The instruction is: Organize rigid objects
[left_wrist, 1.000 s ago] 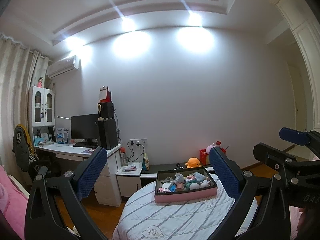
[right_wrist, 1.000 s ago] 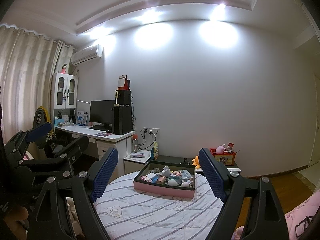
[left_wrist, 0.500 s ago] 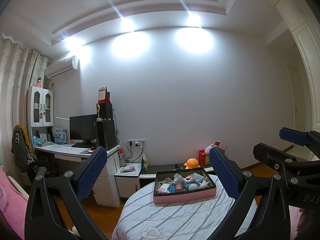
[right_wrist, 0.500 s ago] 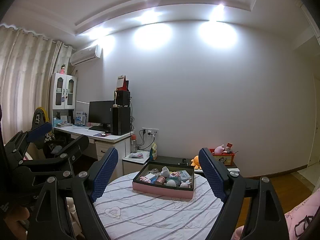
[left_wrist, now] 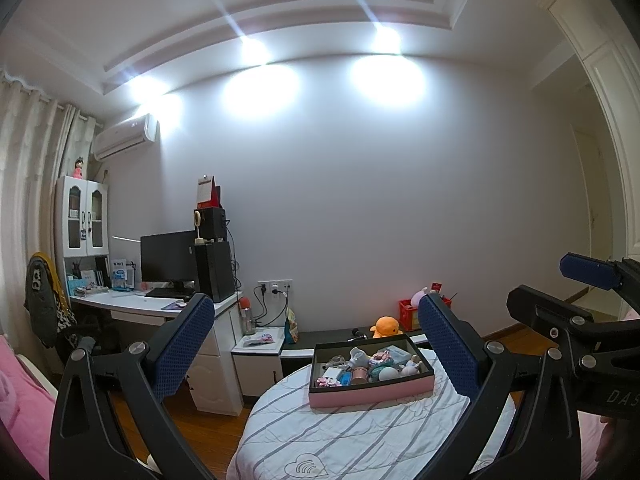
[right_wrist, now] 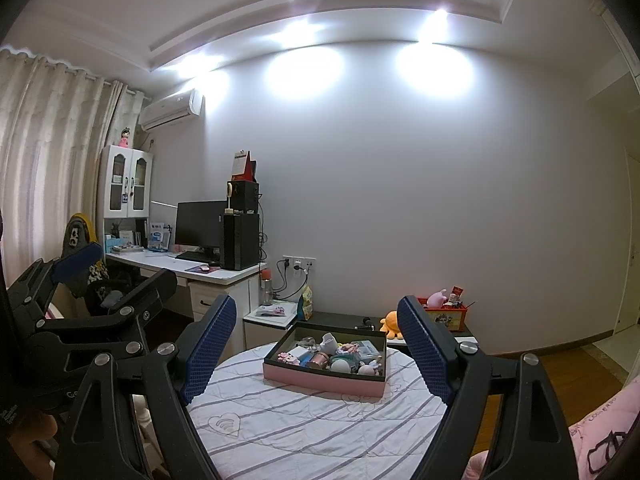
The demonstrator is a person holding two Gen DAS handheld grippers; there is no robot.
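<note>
A: What's in the bedroom?
B: A round striped tabletop carries a pink box of small items.
A: And each tool?
B: Left tool and right tool hover short of it, jaws apart, empty.

The room is lit from above by recessed spotlights in the ceiling, which throw bright oval pools onto the white wall and blow out to pure white with streaky flare. Lower down the light falls off; the floor and the desk corner sit dim and slightly grainy. Both fisheye views bend straight lines hard: ceiling mouldings arc, the curtain bows, and black vignette fills the corners. The middle is fairly sharp; small items in the box are soft and hard to read.
</note>
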